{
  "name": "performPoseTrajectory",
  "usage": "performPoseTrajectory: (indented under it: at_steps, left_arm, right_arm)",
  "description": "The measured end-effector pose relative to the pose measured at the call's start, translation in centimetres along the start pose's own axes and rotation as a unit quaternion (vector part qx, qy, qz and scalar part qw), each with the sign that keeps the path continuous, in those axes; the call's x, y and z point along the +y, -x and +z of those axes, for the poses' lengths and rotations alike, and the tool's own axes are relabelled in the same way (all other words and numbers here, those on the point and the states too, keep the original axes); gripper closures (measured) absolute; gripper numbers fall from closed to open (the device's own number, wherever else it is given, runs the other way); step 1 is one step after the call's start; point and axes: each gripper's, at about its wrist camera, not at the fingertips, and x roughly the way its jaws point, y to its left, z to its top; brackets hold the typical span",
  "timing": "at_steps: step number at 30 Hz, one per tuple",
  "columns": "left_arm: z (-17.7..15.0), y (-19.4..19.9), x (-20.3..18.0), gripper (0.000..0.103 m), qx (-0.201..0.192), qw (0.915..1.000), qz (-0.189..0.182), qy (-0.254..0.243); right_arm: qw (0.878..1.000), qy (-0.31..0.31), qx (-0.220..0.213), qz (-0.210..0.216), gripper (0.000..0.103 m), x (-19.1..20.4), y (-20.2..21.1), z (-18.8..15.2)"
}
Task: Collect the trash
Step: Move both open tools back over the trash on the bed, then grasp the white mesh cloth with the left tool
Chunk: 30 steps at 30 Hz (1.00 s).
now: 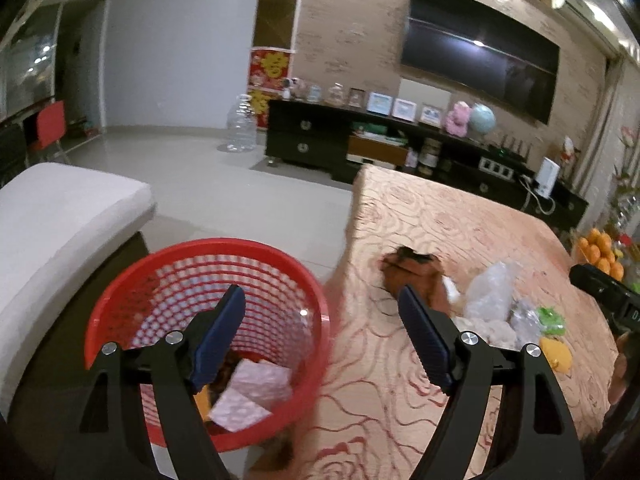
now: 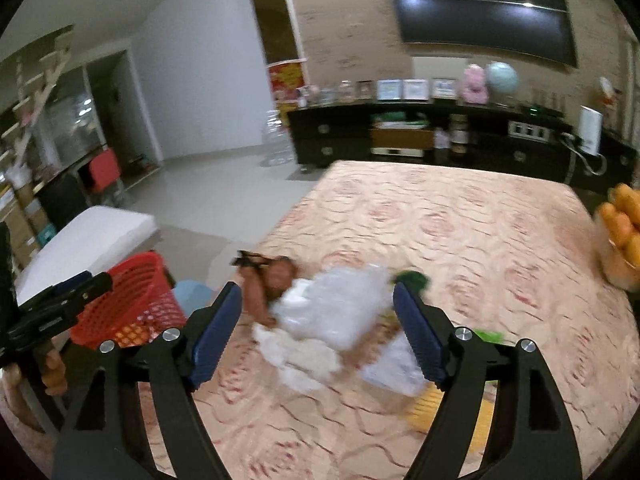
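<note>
A red mesh basket point(image 1: 120, 304) stands on the floor beside the table and holds pink paper and brown scraps. It also shows at the left of the right wrist view point(image 2: 132, 292). My left gripper point(image 1: 322, 300) is open and empty, above the basket's right rim and the table edge. A trash pile lies on the table: a brown wrapper point(image 1: 416, 272), clear plastic bags point(image 1: 492, 288), white tissue, green bits point(image 1: 554, 320) and a yellow piece point(image 1: 556, 354). My right gripper point(image 2: 318, 300) is open and empty, just above the plastic bags point(image 2: 340, 308) and brown wrapper point(image 2: 276, 280).
The table wears a peach rose-patterned cloth point(image 2: 460, 232). A bowl of oranges point(image 2: 622, 232) sits at its right edge. A white cushioned seat point(image 1: 60, 216) is left of the basket. A dark TV cabinet point(image 1: 360, 144) and a water jug point(image 1: 240, 124) stand behind.
</note>
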Motion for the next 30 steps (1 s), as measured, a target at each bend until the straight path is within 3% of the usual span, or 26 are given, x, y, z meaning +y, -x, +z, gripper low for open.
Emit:
performPoseTrajectory:
  at_steps: [15,22,30]
  left_arm:
    - [-2.4,-4.5,-8.6,0.024,0.058,0.9947,-0.064,-0.056]
    - [-3.6,-7.8,-12.3,0.023,0.109,0.9861,-0.115,-0.051]
    - [-4.1,-11.0,-14.0,0.023,0.141,0.9813,-0.127,-0.034]
  right_arm:
    - [0.991,-0.099,0.001,-0.085,0.023,-10.4,3.3,-3.1]
    - [0.989,-0.116,0.01,-0.087,0.023,-12.1,2.9,-4.0]
    - [0.988,-0.134,0.035,-0.074,0.022,-13.0,0.6,-4.9]
